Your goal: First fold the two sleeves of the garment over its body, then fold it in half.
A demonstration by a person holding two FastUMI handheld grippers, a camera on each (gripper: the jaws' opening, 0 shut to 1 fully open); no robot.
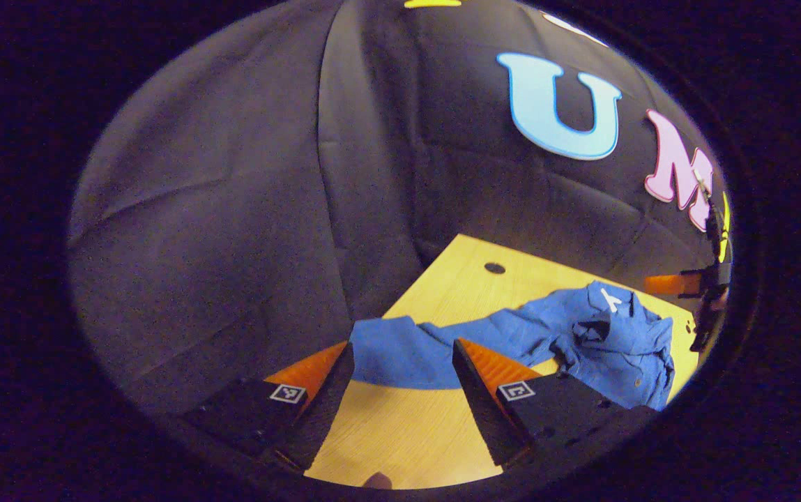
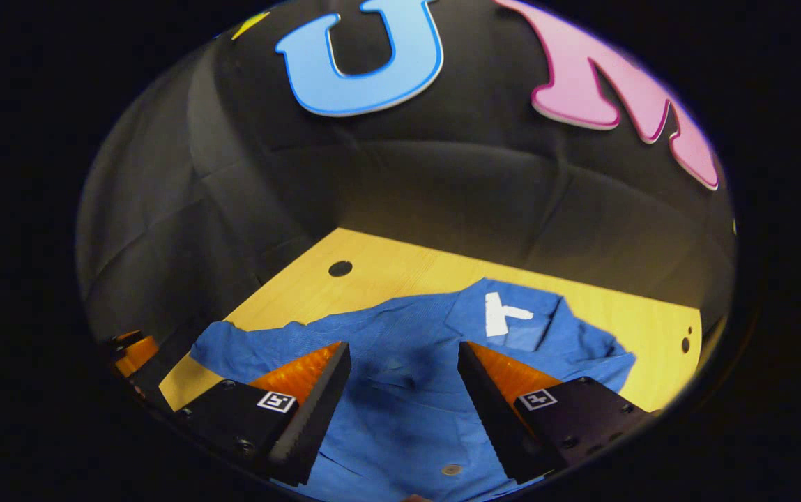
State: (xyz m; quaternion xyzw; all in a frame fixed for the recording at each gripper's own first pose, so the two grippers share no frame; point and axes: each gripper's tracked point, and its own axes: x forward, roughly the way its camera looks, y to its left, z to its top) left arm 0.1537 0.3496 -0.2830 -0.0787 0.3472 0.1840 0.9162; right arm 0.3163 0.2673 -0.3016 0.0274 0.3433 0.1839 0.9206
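A blue button shirt (image 1: 609, 341) lies rumpled on a wooden table (image 1: 400, 432). One long sleeve (image 1: 400, 352) stretches out from it toward my left gripper (image 1: 403, 345), which is open, its fingertips just short of the sleeve's end. In the right gripper view the shirt (image 2: 407, 404) lies front up, its collar and white neck tag (image 2: 501, 314) at the far side. My right gripper (image 2: 403, 345) hovers open above the shirt's chest, nothing between its fingers. The right gripper (image 1: 710, 286) is also visible far off at the right edge of the left gripper view.
The table (image 2: 386, 272) has a round cable hole (image 2: 339, 268) near its far left corner and small holes (image 2: 684, 343) by its right edge. Black cloth walls close in behind and to the left. Part of the left gripper (image 2: 132, 352) sits at the table's left edge.
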